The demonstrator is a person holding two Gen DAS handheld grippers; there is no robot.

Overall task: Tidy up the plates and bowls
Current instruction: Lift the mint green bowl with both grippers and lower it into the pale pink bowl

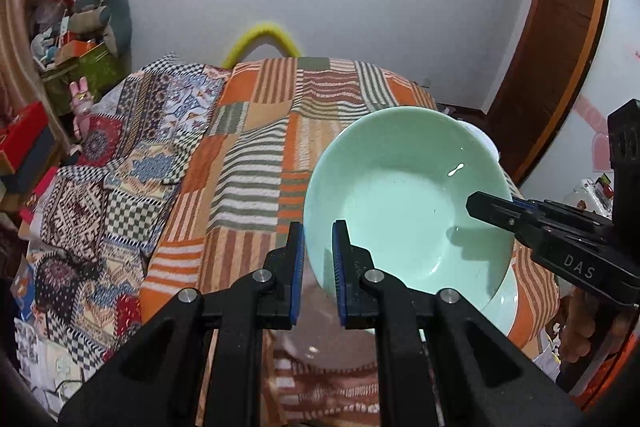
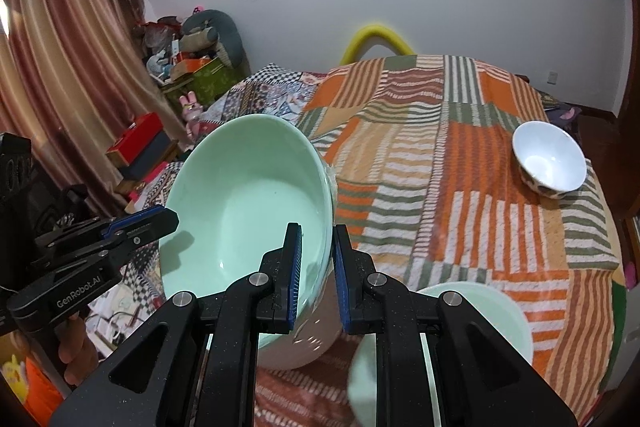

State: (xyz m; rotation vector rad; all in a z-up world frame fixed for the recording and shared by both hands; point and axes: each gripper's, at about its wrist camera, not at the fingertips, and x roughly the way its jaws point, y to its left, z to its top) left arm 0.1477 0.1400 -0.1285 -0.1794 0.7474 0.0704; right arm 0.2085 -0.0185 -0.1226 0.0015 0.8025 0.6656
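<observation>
Overhead, green bowl above striped blanket

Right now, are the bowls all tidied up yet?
Not yet. Nothing looks stacked so far. The left gripper and right gripper both hold the big green bowl by its rim. The white bowl and a green dish wait on the striped blanket.

Two green bowls, one white bowl and two tongs

A bed under a striped patchwork cover fills the middle of the frame; a white bowl (patterned outside) sits at its right edge.
</observation>
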